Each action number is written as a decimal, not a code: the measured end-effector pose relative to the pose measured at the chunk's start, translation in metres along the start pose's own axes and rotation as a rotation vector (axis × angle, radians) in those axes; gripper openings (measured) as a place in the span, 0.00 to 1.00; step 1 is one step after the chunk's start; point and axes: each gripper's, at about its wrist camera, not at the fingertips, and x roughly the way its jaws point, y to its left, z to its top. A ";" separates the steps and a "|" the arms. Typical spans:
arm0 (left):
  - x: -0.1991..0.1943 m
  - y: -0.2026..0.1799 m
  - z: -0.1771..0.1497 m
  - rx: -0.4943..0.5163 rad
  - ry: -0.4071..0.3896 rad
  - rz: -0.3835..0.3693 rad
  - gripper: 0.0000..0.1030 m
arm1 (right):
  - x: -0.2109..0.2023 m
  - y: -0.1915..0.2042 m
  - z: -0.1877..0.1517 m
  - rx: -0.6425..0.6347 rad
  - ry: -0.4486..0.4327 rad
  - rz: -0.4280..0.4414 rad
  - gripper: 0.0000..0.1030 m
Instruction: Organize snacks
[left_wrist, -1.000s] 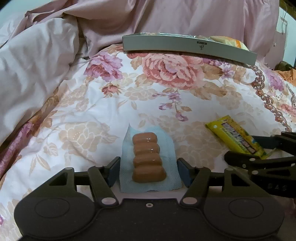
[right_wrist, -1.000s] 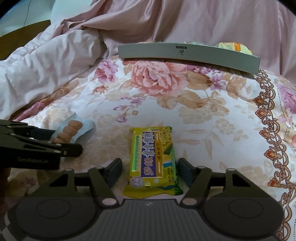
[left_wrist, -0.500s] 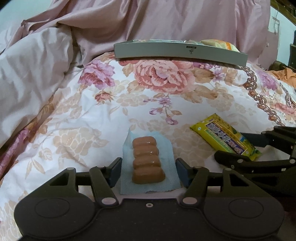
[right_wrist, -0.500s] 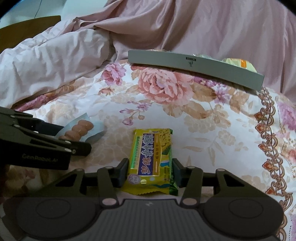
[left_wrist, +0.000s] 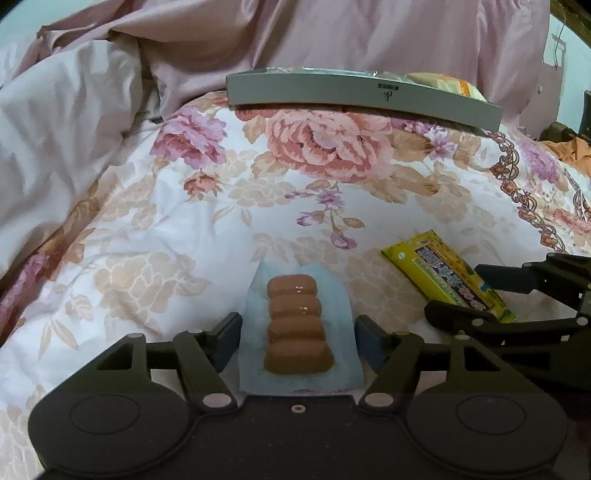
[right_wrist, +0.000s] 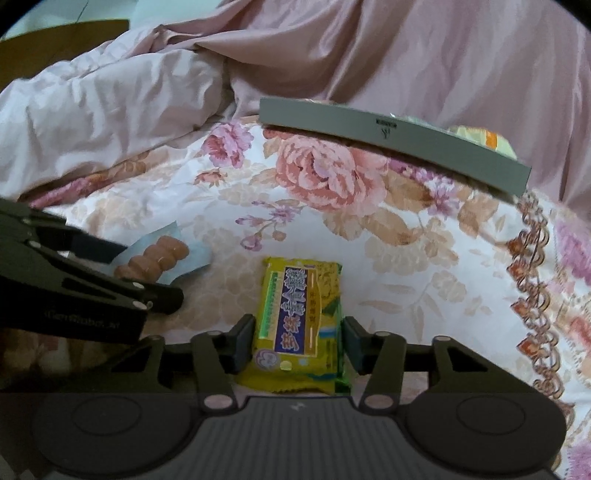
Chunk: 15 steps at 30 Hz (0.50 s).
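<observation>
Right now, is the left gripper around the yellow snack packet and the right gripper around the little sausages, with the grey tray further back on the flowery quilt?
Not quite: they are swapped. The left wrist view shows the left gripper around the sausages; the right wrist view shows the right gripper around the yellow packet. The grey tray does sit further back on the quilt.

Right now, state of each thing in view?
Blue-wrapped pack of brown sausages: sealed, flat on quilt, between left gripper fingers.
Yellow snack packet: sealed, flat, pinched by right gripper.
Grey tray: on the quilt behind, already holding snacks.
Floral quilt: rumpled.
</observation>
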 end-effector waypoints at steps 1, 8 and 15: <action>0.001 -0.002 0.000 0.014 0.003 0.004 0.69 | 0.002 -0.003 0.001 0.013 0.005 0.006 0.60; 0.002 -0.006 0.001 0.061 0.002 0.006 0.62 | 0.005 -0.006 0.000 0.025 0.015 0.024 0.51; -0.004 -0.004 -0.001 0.030 -0.040 0.003 0.57 | -0.003 0.010 -0.001 -0.090 -0.030 -0.040 0.50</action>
